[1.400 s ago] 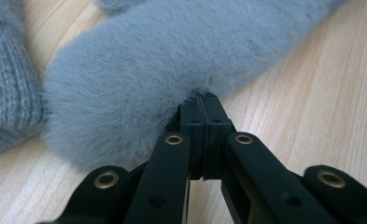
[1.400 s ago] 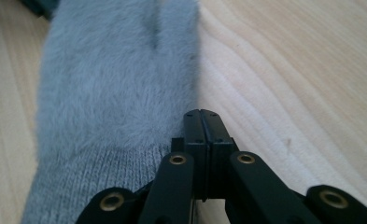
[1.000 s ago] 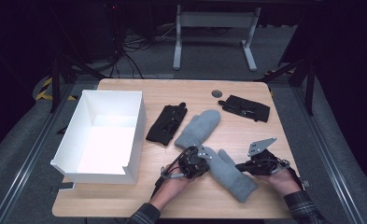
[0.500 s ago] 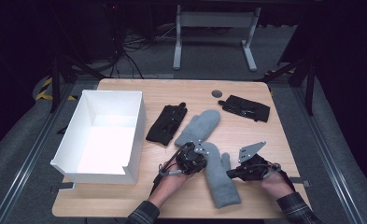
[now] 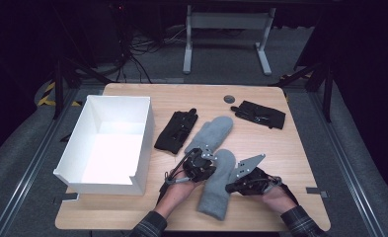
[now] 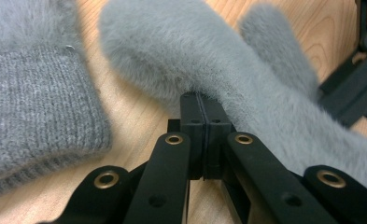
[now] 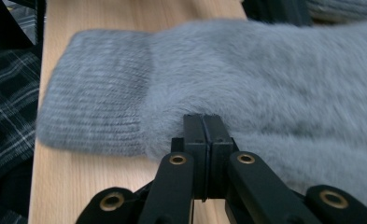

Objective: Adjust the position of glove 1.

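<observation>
In the left gripper view the left gripper (image 6: 201, 100) has its jaws pressed together, their tips pinching the furry edge of the near grey mitten (image 6: 246, 88), which runs from the top centre down to the lower right of the frame; the ribbed cuff of the far grey mitten (image 6: 36, 107) lies at the left. In the right gripper view the right gripper (image 7: 203, 122) is likewise pressed together, nipping the fluffy side of the same mitten just beside its knitted cuff. From above, both grippers sit low in the centre of the frame, the left gripper (image 5: 201, 165) on the mitten's left edge and the right gripper (image 5: 233, 186) on its right edge, with the near grey mitten (image 5: 217, 185) lying lengthwise between them and its tip touching the far grey mitten (image 5: 212, 132), which angles toward the upper middle. The step in hand looks like carrying or straightening this mitten with a two-sided pinch; the next move would likely call for lifting both hands together so the soft fabric does not slip or sag, perhaps toward the white box (image 5: 70, 160) at the left. The wooden worktop (image 5: 290, 153) also carries a black glove (image 5: 176, 131) in the middle and a second black glove (image 5: 260, 114) at the upper right, beside a small dark disc (image 5: 229, 98). Around it the room is dark, with grey floor, cables and a metal stand (image 5: 226, 39) at the top.
</observation>
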